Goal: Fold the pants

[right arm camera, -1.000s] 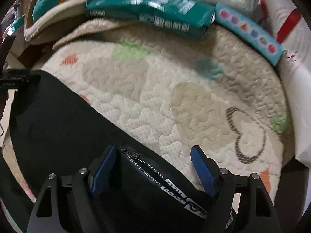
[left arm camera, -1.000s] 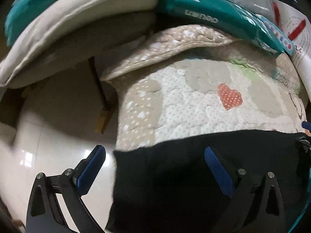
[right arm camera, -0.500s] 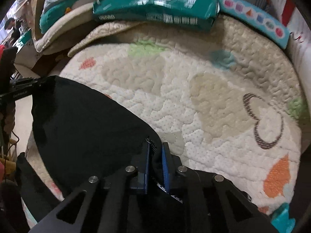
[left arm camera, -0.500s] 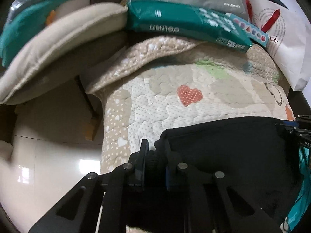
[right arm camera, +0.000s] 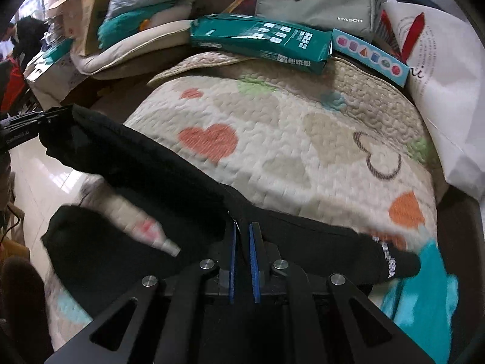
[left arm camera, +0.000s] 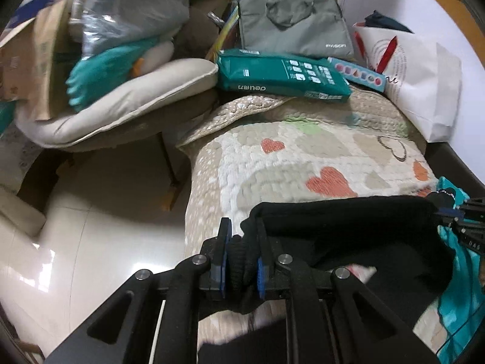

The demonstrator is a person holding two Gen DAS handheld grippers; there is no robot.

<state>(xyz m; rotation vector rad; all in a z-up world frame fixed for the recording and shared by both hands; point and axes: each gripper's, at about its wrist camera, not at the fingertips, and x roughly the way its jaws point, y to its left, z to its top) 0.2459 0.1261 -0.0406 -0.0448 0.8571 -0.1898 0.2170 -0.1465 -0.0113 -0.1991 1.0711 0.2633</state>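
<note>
Left wrist: left gripper (left arm camera: pixel 241 261) fingers clamped on bunched black pants (left arm camera: pixel 348 227). Right gripper (right arm camera: pixel 241 261) pinched shut on same pants, fabric stretched between over heart-print quilt (right arm camera: pixel 288 139).

Black pants (left arm camera: pixel 348 227) hang stretched, one edge lifted above the heart-patterned quilt (right arm camera: pixel 288 139).

Quilted heart-print bed cover (right arm camera: pixel 291 139) carries black pants (right arm camera: pixel 157 170) at near edge, partly lifted. Far side: green pack (right arm camera: pixel 260 42), blue box (right arm camera: pixel 369 56). White bag (right arm camera: pixel 448 97) right.
</note>
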